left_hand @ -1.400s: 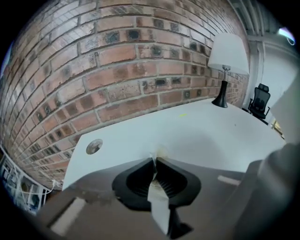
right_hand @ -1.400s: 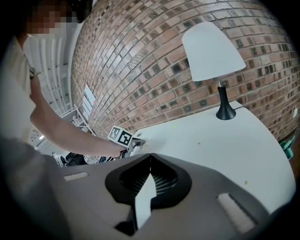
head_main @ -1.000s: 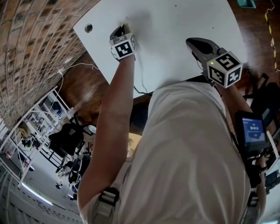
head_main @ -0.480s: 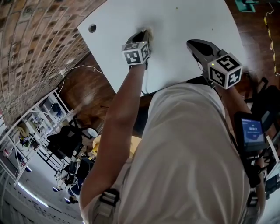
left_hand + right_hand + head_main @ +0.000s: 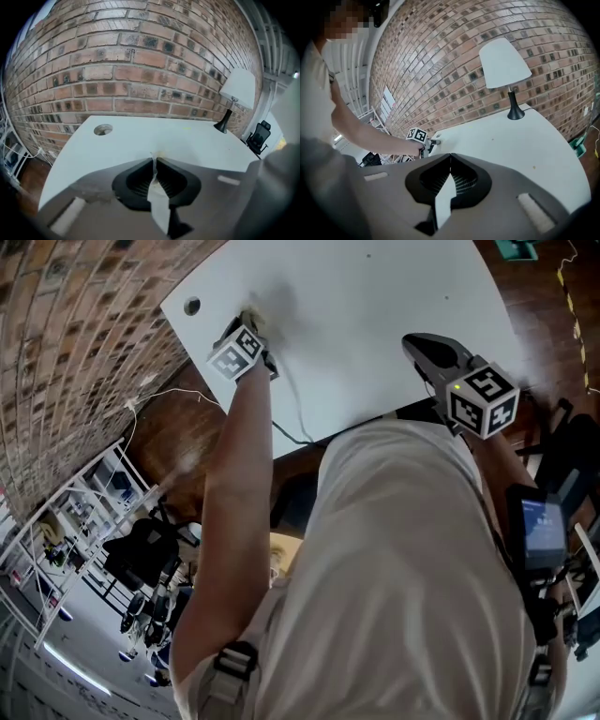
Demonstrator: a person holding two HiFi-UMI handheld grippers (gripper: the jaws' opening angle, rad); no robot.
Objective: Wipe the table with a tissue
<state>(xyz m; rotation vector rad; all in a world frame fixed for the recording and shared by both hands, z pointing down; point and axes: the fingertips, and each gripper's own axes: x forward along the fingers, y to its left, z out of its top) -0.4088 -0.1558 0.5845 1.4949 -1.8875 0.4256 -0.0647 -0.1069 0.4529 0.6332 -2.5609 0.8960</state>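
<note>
One tissue (image 5: 153,164) showed as a thin white strip, pinched edge-on between the jaws of the left tongs (image 5: 154,159). Only a small pale tip poked out past them. Those jaws were closed on the strip, with nothing wider than the paper between them.

From the head view, the left tongs (image 5: 249,321) tilted down onto the white worktop (image 5: 375,306), with their tip just beside the round hole (image 5: 191,306) in its corner. Whether the paper actually pressed on the surface could not be told. In the left gripper view the round hole (image 5: 102,129) lay near the jaws, up and to the left of them, on the bare worktop (image 5: 197,140).

A thin cable (image 5: 289,413) trailed from the left tongs away from the hole and dropped over the near edge of the worktop.

The right tongs (image 5: 414,339) hung over the worktop well apart from the hole, toward the opposite side. Their jaws were fully together and held nothing (image 5: 450,157). From that camera the left tongs (image 5: 430,142) appeared far off.

A white-shaded lamp (image 5: 505,63) stood at the end of the worktop (image 5: 525,140) farthest from the hole. A brick wall (image 5: 140,61) ran close behind the hole's edge.
</note>
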